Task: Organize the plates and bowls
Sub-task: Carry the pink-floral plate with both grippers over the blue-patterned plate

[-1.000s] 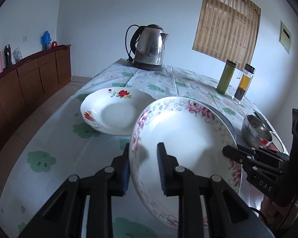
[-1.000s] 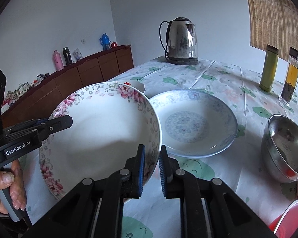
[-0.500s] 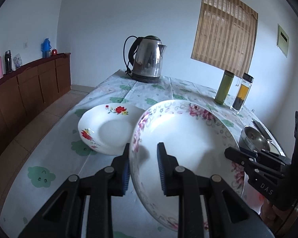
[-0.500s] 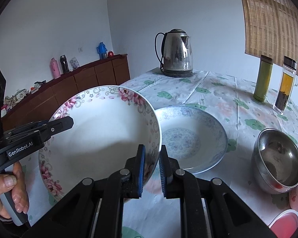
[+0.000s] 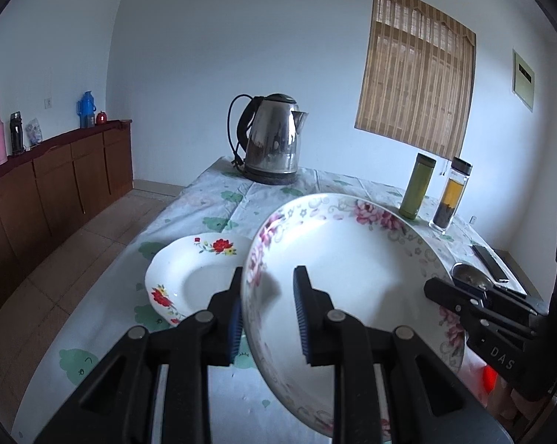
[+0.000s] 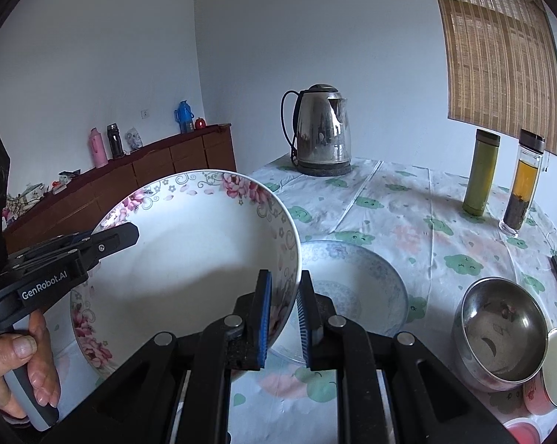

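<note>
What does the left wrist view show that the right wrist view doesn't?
Only the left wrist view shows the red-flowered plate on the table.

Only the right wrist view shows the blue-patterned plate, the whole steel bowl and the pink containers.

Both show the pink-flowered bowl, held off the table at opposite rims by the left gripper and right gripper, plus the kettle and two bottles.

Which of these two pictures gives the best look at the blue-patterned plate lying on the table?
The right wrist view. There the blue-patterned plate lies on the table, much of its inside and far rim showing beyond the raised pink-flowered bowl. In the left wrist view that bowl covers the spot, so the plate cannot be seen.
</note>
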`<state>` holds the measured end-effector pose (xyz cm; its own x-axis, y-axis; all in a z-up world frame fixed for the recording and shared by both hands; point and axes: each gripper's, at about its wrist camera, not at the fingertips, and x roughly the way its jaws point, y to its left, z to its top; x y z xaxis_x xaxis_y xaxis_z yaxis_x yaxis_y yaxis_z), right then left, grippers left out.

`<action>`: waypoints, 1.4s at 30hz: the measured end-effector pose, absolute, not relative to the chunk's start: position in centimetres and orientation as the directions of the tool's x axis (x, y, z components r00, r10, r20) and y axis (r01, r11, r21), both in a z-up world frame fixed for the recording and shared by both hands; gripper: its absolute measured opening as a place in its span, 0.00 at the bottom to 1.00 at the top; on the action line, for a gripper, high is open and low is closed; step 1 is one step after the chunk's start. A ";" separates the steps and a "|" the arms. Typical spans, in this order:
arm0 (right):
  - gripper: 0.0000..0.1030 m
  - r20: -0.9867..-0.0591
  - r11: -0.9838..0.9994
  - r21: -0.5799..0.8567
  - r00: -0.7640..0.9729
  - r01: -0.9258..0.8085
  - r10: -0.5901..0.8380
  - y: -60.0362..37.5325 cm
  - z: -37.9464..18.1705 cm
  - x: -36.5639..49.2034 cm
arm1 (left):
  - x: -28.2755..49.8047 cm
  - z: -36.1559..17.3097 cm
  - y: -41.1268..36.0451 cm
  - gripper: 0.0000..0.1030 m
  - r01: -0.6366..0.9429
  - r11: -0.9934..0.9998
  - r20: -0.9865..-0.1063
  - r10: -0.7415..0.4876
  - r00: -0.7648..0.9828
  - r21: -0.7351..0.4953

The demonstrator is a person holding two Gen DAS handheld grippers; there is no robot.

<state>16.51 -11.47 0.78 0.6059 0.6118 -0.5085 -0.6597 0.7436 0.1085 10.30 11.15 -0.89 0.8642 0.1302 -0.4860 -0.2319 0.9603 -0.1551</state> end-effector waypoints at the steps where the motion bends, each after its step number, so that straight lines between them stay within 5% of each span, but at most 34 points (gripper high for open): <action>1: 0.14 -0.507 0.745 0.111 0.608 -0.658 0.611 -11.4 0.8 16.7 | 10.6 -0.7 11.2 0.21 -0.232 0.961 -0.483 0.132 0.865 -0.152; 42: 0.15 -0.525 0.866 0.128 0.708 -0.484 0.473 -13.1 -0.9 21.6 | 19.6 -1.4 9.1 0.21 -0.140 0.981 -0.503 0.053 0.863 -0.138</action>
<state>21.61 -13.10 -0.88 0.7077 0.4732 -0.5247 -0.4841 0.8656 0.1278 19.60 9.07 -1.44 0.8629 0.0526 -0.5026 -0.1400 0.9805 -0.1377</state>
